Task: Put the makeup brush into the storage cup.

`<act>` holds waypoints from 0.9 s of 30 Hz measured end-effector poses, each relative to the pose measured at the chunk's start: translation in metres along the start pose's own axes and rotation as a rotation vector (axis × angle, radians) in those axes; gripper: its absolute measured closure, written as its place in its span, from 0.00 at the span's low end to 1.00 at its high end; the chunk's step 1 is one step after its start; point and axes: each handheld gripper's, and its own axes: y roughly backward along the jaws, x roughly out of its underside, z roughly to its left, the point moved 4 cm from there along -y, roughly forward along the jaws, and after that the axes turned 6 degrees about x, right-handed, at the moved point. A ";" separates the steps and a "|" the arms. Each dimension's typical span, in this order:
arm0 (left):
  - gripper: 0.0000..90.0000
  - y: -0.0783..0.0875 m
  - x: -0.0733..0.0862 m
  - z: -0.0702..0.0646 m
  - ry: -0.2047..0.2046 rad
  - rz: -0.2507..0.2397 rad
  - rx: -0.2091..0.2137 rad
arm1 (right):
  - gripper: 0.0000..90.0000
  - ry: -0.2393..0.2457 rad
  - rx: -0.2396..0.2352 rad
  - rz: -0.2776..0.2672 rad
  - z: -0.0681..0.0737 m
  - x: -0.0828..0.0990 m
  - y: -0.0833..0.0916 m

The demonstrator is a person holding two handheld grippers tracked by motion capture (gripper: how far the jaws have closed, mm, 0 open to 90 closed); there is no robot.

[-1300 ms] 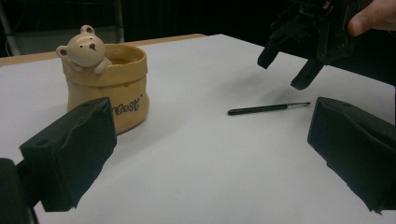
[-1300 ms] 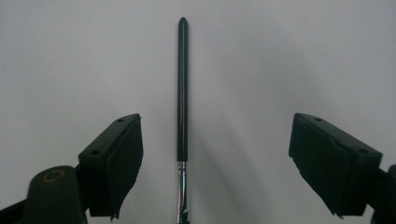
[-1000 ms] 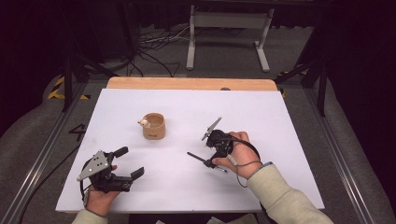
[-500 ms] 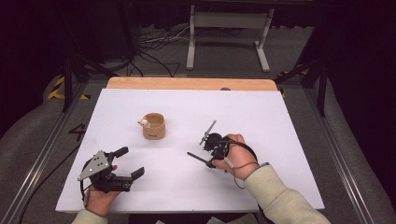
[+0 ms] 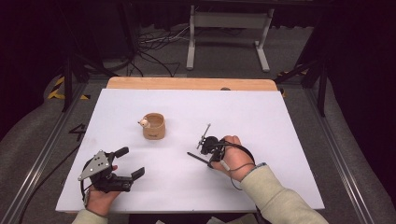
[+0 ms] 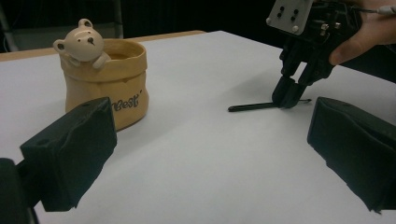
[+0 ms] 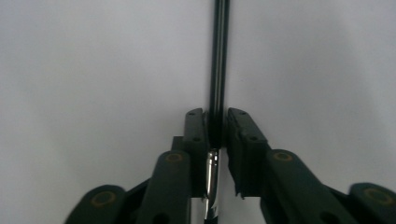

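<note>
A thin black pen (image 5: 195,157) (image 6: 254,107) lies flat on the white table (image 5: 280,121), right of centre. My right gripper (image 5: 208,160) (image 6: 290,95) points down at the pen's right end. Its jaws have just been closing, and the right gripper view shows the pads of my right gripper (image 7: 218,128) pressed on the pen (image 7: 219,56). A tan ceramic pot (image 5: 153,126) (image 6: 106,88) with a small bear on its rim stands upright left of the pen. My left gripper (image 5: 130,162) (image 6: 210,140) rests near the front left, open with nothing between its jaws, facing the pot and pen.
A bare wooden strip (image 5: 187,84) runs along the table's far edge. Metal frame rails (image 5: 37,158) flank the table, and a stand (image 5: 224,28) and cables sit on the floor beyond it.
The right hand has shifted slightly left and nearer, settling over the pen's end. The pen, the pot and the left gripper have stayed put.
</note>
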 end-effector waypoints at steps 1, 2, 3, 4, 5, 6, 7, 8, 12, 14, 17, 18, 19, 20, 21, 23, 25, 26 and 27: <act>0.02 0.000 0.000 0.000 0.000 -0.001 -0.001 | 0.91 0.003 0.004 0.003 0.001 -0.001 0.000; 0.02 -0.001 0.000 0.000 -0.001 0.001 -0.002 | 0.92 0.005 0.005 0.011 0.002 -0.001 0.000; 0.02 -0.001 0.000 0.000 -0.001 0.002 -0.001 | 0.93 0.008 0.013 0.018 0.003 -0.002 0.000; 0.02 -0.001 0.001 -0.001 0.001 0.004 0.001 | 0.93 0.010 0.021 0.018 0.004 -0.002 0.000; 0.02 -0.002 0.001 -0.001 0.003 0.004 0.005 | 0.94 0.006 0.026 0.026 0.005 -0.003 0.000; 0.02 -0.002 0.001 -0.001 0.006 0.003 0.009 | 0.94 0.003 0.028 0.028 0.005 -0.003 0.000; 0.02 -0.002 0.001 -0.001 0.009 0.003 0.011 | 0.94 0.001 0.028 0.029 0.005 -0.003 0.000; 0.02 -0.002 0.000 -0.001 0.012 0.005 0.015 | 0.94 -0.004 0.028 0.025 0.004 -0.003 0.000; 0.02 -0.003 0.000 -0.001 0.029 0.003 0.032 | 0.94 -0.021 0.018 0.021 0.004 -0.002 0.000; 0.02 -0.003 0.000 0.000 0.032 0.004 0.037 | 0.94 -0.029 0.015 0.014 0.003 -0.001 0.000; 0.02 -0.003 -0.002 0.001 0.036 0.003 0.045 | 0.94 -0.026 0.021 0.008 0.003 -0.001 0.002; 0.02 -0.003 -0.002 0.001 0.035 0.006 0.045 | 0.94 -0.020 0.021 0.005 0.003 -0.001 0.004; 0.02 -0.004 -0.002 0.001 0.034 0.009 0.048 | 0.94 -0.019 0.020 0.003 0.003 -0.001 0.006; 0.01 -0.004 -0.002 0.001 0.034 0.009 0.048 | 0.94 -0.011 0.023 -0.002 0.003 -0.001 0.008; 0.01 -0.005 -0.003 0.000 0.031 0.012 0.055 | 0.94 -0.011 0.023 -0.002 0.003 -0.001 0.008; 0.01 -0.007 -0.003 0.000 0.027 0.023 0.068 | 0.94 0.005 0.021 -0.007 0.005 -0.002 0.016; 0.01 -0.010 -0.004 -0.001 0.012 0.032 0.100 | 0.94 0.037 0.005 -0.023 0.008 -0.004 0.025; 0.01 -0.011 -0.005 -0.002 0.009 0.032 0.106 | 0.94 0.045 0.006 -0.028 0.008 -0.004 0.028; 0.02 -0.012 -0.006 -0.002 0.001 0.034 0.114 | 0.94 0.060 0.003 -0.031 0.009 -0.005 0.031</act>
